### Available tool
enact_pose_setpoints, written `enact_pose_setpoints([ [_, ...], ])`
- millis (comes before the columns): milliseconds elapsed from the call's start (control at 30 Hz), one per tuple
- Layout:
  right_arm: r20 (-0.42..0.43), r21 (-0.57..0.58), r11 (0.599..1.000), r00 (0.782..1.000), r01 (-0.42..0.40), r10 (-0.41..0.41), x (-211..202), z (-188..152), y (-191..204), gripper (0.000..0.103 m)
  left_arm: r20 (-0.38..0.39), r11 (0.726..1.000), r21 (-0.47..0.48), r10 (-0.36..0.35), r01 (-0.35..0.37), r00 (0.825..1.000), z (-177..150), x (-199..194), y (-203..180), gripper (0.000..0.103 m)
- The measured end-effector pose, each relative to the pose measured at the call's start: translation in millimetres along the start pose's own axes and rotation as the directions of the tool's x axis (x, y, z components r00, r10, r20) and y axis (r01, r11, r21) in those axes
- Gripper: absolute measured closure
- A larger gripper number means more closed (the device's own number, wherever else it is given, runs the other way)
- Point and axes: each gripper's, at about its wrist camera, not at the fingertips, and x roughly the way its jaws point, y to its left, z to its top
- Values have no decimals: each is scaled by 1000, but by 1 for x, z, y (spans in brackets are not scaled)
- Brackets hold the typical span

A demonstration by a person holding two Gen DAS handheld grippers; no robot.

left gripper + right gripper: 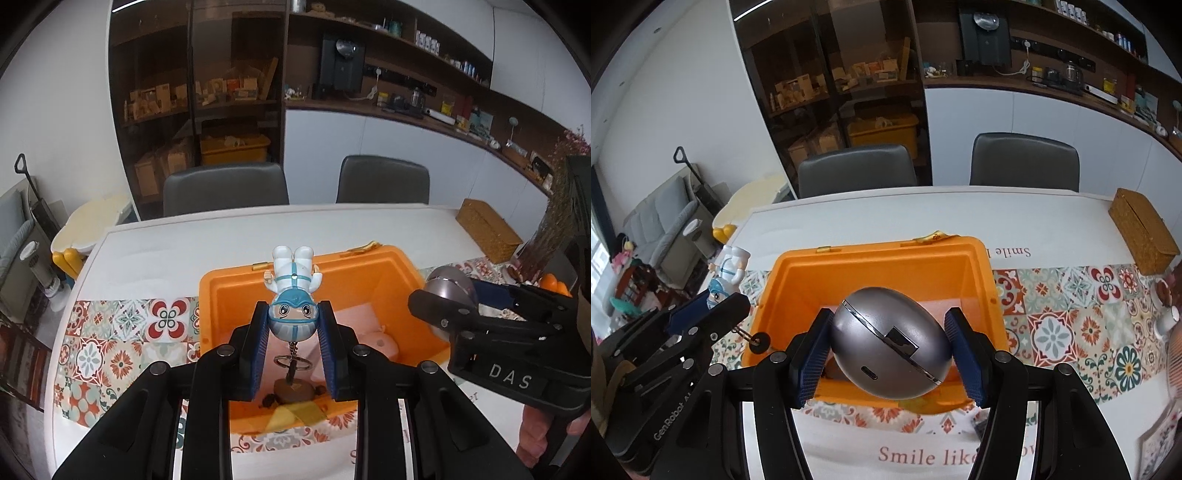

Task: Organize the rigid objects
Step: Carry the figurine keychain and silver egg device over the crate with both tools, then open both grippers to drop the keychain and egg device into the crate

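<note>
Left wrist view shows the left tongs [293, 325] pinching a small white-and-blue figurine [293, 291] by its round head, so the toy hangs upside down with its feet pointing away from the camera. A short chain with a key ring [293, 360] dangles from the head between the blue pads [258, 350]. Directly beneath sits an open orange bin [229, 295], and on its floor lie a brown lump [293, 391], a yellow scrap [295, 413] and something pale pink [369, 332]. To the right in this view, the right tongs [448, 295] grip a grey egg-shaped case [448, 288] just beside the bin's right rim. Right wrist view shows the same case [890, 343] clamped between the spread blue pads [967, 358] of the right tongs [890, 350], tilted, with a seam running around it and a small port near its lower end; it hangs over the near part of the bin [982, 288]. The figurine [729, 273] and left tongs [713, 306] appear at the left edge of that view, by the bin's left wall. The bin stands on a tabletop [849, 210] covered by a white cloth with a patterned tile band [1071, 314] and printed lettering. Farther back a woven box [1141, 232] sits near the right end of the tabletop, two grey chairs [857, 170] stand behind it, and dark shelving [849, 74] holds boxes against the wall.
</note>
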Motion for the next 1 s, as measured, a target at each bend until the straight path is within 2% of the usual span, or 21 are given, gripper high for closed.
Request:
enact_pose_setpoints([
  [267, -81, 8, 999, 996, 37, -36, 41, 3, -7, 41, -102, 1000, -10, 5, -6, 995, -6, 41, 4, 76],
  [633, -178, -1, 998, 982, 61, -60, 82, -6, -15, 41, -233, 1000, -8, 16, -19, 972, -24, 84, 5, 76],
  [867, -198, -4, 998, 978, 65, -65, 91, -8, -17, 41, -278, 1000, -18, 18, -24, 961, -31, 97, 7, 76],
  [1000, -204, -4, 998, 977, 64, -63, 93, -9, -17, 41, -276, 999, -9, 40, -44, 960, -31, 97, 8, 75],
])
